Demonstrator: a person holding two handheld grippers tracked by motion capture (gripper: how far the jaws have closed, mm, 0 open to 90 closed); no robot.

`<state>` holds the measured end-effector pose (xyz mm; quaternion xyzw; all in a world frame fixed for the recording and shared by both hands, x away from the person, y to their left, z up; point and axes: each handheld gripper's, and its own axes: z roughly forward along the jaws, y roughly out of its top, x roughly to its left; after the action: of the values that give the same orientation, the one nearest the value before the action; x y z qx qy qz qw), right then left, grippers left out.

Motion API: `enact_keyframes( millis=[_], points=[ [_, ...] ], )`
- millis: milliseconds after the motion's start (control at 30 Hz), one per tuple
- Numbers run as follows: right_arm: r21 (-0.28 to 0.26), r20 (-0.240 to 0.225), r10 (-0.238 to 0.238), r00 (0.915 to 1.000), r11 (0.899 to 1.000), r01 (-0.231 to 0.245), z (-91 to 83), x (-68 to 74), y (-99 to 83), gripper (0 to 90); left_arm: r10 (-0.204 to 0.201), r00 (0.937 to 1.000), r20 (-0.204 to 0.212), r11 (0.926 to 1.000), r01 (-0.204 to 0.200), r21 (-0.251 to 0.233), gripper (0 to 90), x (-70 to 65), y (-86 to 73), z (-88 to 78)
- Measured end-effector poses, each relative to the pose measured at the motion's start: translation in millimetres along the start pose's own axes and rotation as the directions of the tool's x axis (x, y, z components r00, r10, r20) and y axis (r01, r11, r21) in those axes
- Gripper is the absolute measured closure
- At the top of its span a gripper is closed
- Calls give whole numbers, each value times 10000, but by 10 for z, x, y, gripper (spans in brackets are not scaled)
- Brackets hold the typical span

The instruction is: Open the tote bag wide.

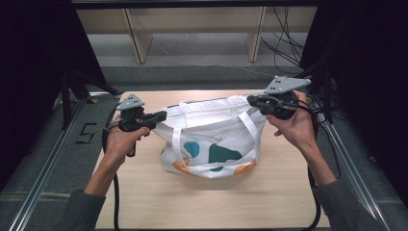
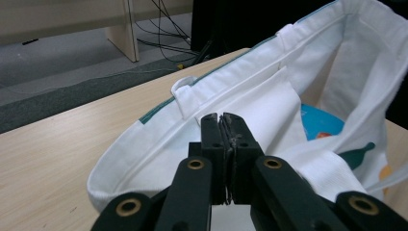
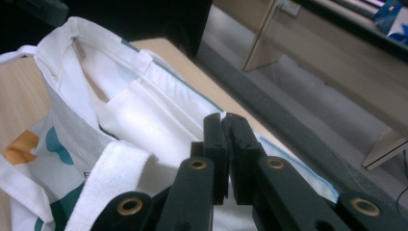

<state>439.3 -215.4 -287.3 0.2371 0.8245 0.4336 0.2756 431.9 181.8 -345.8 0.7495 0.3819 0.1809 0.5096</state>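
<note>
On my left, the left gripper (image 1: 161, 116) has its jaws clamped tight on the rim of the white tote bag (image 1: 211, 139), the cloth pinched thin between the pads. The bag hangs open between my two tools, its base resting on the wooden table (image 1: 144, 192), one white handle (image 1: 180, 149) draped down its printed front. On my right, the right gripper (image 1: 251, 99) is likewise closed on the opposite rim.
</note>
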Motion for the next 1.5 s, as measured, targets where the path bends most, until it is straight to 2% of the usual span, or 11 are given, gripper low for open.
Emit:
enact_keyframes(
  millis=[167, 300, 567, 733, 867, 1033, 1133, 1367, 1433, 1467, 1500],
  points=[
    [452, -121, 245, 9996, 9987, -239, 137, -44, -81, 882, -366, 9985, 414, 9987, 350, 368, 872, 27, -105, 183],
    [719, -305, 347, 9989, 9969, -325, 146, -20, -202, 887, -186, 9992, 367, 9978, 162, 645, 874, 20, -229, 252],
    [1579, -540, 509, 9972, 9866, -418, 292, 207, -811, 895, -117, 9972, 733, 9922, 25, 1248, 882, -76, -634, 447],
    [1681, -457, 1193, 9918, 9796, -1101, 378, 253, -1089, 900, 24, 9979, 642, 9850, -134, 1723, 893, -69, -827, 538],
    [1757, -551, 1317, 9898, 9771, -1202, 420, 273, -1226, 900, -797, 9921, 972, 9863, 643, 1521, 894, 12, -985, 584],
    [2229, -729, 1527, 9856, 9657, -1331, 458, 378, -1393, 900, -645, 9935, 936, 9870, 497, 1528, 895, -33, -986, 560],
    [2219, -647, 1281, 9897, 9688, -1108, 425, 380, -1320, 900, -621, 9941, 890, 9873, 481, 1517, 894, -54, -914, 521],
    [849, -383, 1128, 9929, 9904, -1093, 451, 355, -858, 900, -286, 9981, 547, 9960, 238, 856, 881, -62, -500, 545],
    [1053, -365, 873, 9955, 9910, -830, 570, 368, -777, 900, -273, 9985, 468, 9956, 229, 911, 871, -68, -457, 596],
    [1331, -320, 819, 9961, 9881, -770, 633, 379, -762, 900, 97, 9992, 386, 9880, -155, 1537, 867, -45, -408, 706],
    [1567, -302, 708, 9970, 9855, -652, 698, 386, -766, 900, 97, 9992, 386, 9880, -155, 1537, 867, -45, -408, 706]
  ],
)
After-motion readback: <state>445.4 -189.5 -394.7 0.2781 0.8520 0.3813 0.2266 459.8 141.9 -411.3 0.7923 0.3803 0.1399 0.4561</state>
